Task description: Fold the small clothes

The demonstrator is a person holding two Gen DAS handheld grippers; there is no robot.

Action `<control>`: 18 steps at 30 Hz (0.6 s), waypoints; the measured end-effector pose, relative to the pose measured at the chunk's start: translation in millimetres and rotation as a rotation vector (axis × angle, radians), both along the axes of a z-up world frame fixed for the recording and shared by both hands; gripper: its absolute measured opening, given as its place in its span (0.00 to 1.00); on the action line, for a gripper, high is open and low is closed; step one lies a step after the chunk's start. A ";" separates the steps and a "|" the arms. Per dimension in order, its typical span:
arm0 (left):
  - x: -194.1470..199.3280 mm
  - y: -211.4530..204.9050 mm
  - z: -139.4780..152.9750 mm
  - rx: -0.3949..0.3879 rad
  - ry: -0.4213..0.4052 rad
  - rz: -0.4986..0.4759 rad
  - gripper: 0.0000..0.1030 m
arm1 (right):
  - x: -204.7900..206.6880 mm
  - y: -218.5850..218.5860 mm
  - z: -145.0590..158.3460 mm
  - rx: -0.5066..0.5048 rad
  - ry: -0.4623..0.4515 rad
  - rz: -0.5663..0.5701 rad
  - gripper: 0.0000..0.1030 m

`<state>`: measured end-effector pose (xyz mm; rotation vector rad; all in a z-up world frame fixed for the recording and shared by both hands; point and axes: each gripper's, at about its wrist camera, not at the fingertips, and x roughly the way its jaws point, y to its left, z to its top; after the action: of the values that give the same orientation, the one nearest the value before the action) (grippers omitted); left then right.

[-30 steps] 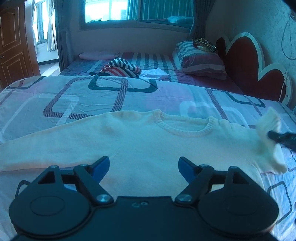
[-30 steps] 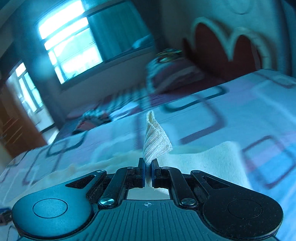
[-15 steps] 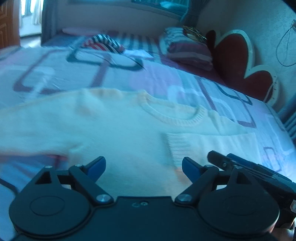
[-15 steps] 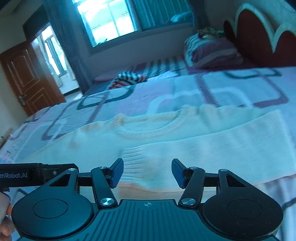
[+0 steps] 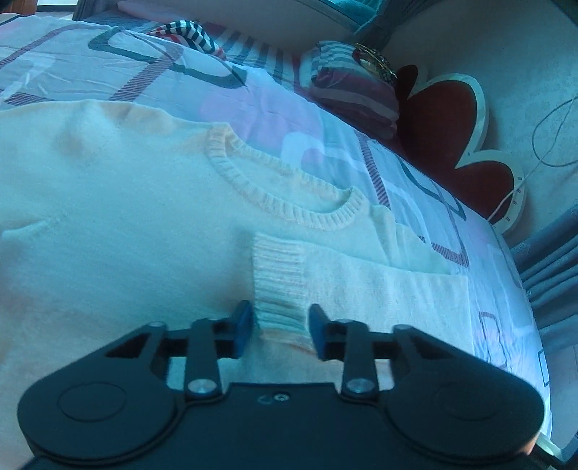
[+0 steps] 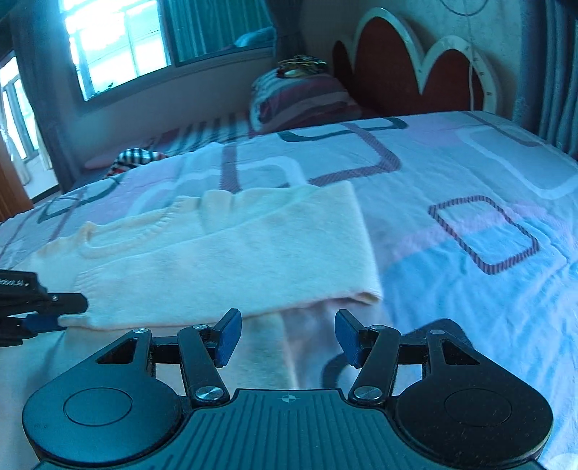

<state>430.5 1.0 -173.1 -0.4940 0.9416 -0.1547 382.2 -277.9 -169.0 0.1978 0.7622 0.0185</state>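
A cream knit sweater [image 5: 144, 217] lies flat on the patterned bed sheet [image 5: 253, 101], neckline [image 5: 281, 202] facing away. One sleeve is folded across its chest, and its ribbed cuff [image 5: 278, 274] lies between the blue pads of my left gripper [image 5: 280, 327]. Those jaws are closing, the pads stand at the cuff's two edges and the cuff is not squeezed. In the right wrist view the folded sleeve [image 6: 216, 260] runs across in front of my right gripper [image 6: 289, 336], which is open over the sweater's lower part with nothing held. My left gripper [image 6: 54, 311] shows at that view's left edge, by the cuff [image 6: 85, 289].
A red headboard [image 5: 444, 126] and a striped pillow [image 5: 354, 97] stand at the far end. A striped garment [image 5: 184, 32] lies on the second bed behind. The bed's edge [image 5: 534, 343] and a curtain are to the right. Bare sheet [image 6: 469, 188] spreads right of the sweater.
My right gripper carried the sleeve cuff over the sweater's chest, let it go and drew back along the sleeve. My left gripper came down over the cuff and its jaws narrowed.
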 end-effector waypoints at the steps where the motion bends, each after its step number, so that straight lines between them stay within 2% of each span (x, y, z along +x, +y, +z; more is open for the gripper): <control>1: 0.1 -1.7 0.2 0.001 -0.001 -0.001 0.22 | 0.6 -2.4 -1.5 -0.001 0.007 -0.010 0.55; 2: 1.0 -3.6 0.0 0.004 -0.006 -0.002 0.19 | 0.5 -4.0 -2.9 -0.002 0.013 -0.018 0.55; 3: 1.5 -4.4 -0.4 0.002 -0.011 -0.003 0.09 | 1.3 -5.5 -4.1 -0.004 0.017 -0.022 0.55; 5: 1.8 -3.0 0.5 -0.020 -0.023 0.022 0.06 | 2.8 -5.4 -6.2 -0.011 0.027 -0.024 0.55; 7: 0.4 -0.3 11.2 -0.040 -0.069 0.031 0.05 | 4.0 -3.6 -7.4 -0.022 0.031 -0.029 0.55; 13: -2.5 25.1 74.3 -0.074 -0.252 0.061 0.05 | 9.9 3.4 -13.7 -0.047 0.041 -0.035 0.55; 18: -10.0 64.9 97.5 -0.046 -0.309 0.150 0.05 | 25.6 11.8 -14.1 -0.045 0.023 -0.015 0.55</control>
<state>420.5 65.9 -75.6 -0.5631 0.5982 -0.1131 407.7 -266.1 -183.1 0.1611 0.7837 -0.0149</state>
